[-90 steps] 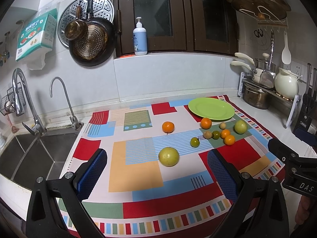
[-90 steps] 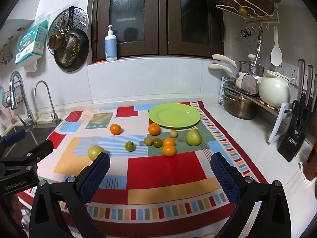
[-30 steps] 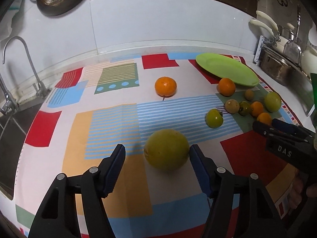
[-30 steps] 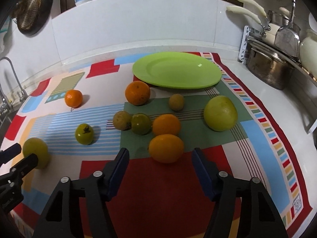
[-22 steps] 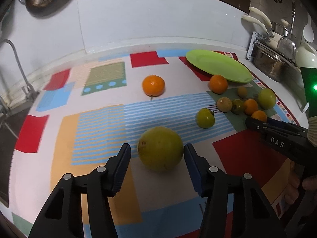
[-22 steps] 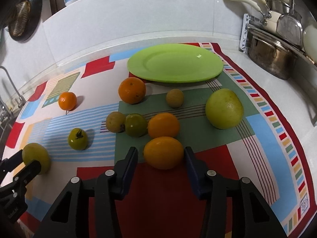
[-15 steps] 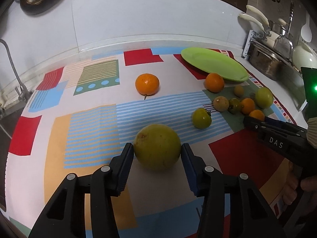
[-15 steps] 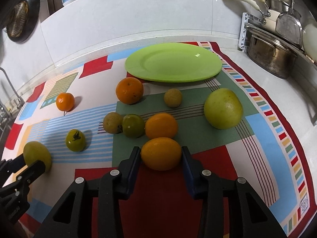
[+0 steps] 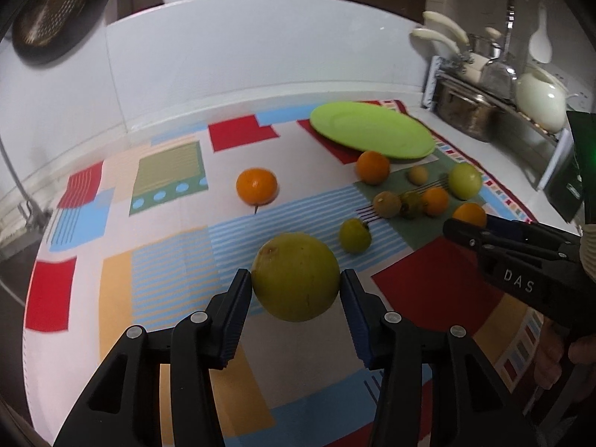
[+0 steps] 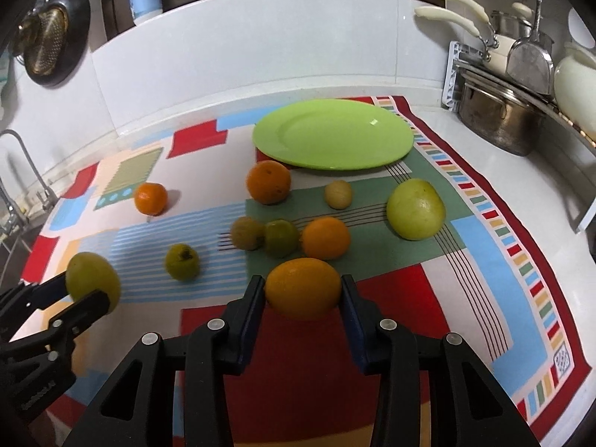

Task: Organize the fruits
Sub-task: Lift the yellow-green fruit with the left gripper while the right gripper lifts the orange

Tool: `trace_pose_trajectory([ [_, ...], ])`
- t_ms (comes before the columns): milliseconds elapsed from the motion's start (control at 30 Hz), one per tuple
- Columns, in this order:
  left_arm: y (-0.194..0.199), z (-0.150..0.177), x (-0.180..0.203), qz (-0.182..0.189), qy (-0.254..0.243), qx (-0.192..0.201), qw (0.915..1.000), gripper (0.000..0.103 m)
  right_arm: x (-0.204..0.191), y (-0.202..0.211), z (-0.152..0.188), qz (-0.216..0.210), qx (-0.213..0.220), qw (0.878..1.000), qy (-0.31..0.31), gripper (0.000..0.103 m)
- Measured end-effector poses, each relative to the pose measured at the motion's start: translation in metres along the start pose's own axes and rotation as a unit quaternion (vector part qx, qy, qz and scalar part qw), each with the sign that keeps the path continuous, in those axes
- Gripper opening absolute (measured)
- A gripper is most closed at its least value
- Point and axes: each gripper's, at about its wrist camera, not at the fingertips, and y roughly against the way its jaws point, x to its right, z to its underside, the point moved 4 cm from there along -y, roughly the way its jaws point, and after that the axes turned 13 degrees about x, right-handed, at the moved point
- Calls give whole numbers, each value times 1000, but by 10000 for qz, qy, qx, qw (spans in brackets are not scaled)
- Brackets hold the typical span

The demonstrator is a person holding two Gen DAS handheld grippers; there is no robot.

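Observation:
My left gripper [image 9: 296, 283] is shut on a large yellow-green fruit [image 9: 296, 275], just above the patterned cloth [image 9: 156, 253]. My right gripper [image 10: 302, 292] is shut on an orange fruit [image 10: 302, 287] at the near edge of the fruit cluster. An empty green plate [image 10: 331, 132] lies at the back of the cloth; it also shows in the left wrist view [image 9: 372, 128]. Several oranges, small green and brown fruits and a second large green fruit [image 10: 415, 208] lie loose between grippers and plate. The left gripper shows in the right wrist view [image 10: 89, 290].
A steel pot [image 10: 499, 111] and a white kettle [image 10: 573, 85] stand on a rack at the right. A lone orange [image 9: 257, 185] sits mid-cloth. A faucet [image 10: 26, 171] and sink are at the left. A tiled wall backs the counter.
Both grippers came down from a high, wide-open pose and closed: the left on the large green fruit, the right on the orange fruit. Both fruits now look slightly raised.

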Motion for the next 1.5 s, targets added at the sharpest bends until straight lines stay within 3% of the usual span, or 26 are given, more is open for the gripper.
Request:
trace_pose_trajectory([
  [533,23,-42,0,869,-675,498,9927,46,-32,56,-22,334,549,9976,-246,41],
  [600,22,-46,2,885,-689,530,9923,40,-31,59,-27,363,616,9972,-231,41],
  [633,22,-50,4,887,-695,595,9919,24,-31,59,-30,359,637,9971,-218,41],
  [733,20,-63,11,875,-658,733,9913,19,-26,58,-39,330,726,9967,-143,41],
  [833,6,-66,12,1045,-402,709,9912,19,-18,47,-48,200,669,9974,-161,41],
  [967,-4,-60,-2,897,100,465,9948,19,-13,33,-47,-5,488,9988,-56,41],
  [1167,-2,-47,-7,694,-161,366,9968,27,-24,19,-36,-342,274,9990,124,41],
  [1333,2,-34,-19,739,-31,236,9970,28,-41,14,-25,-636,151,9976,208,41],
  [1367,3,-32,-21,759,38,207,9969,34,-46,14,-24,-688,130,9973,216,41],
  [1500,7,-25,-23,827,-33,156,9964,39,-56,14,-21,-799,111,9965,207,41],
])
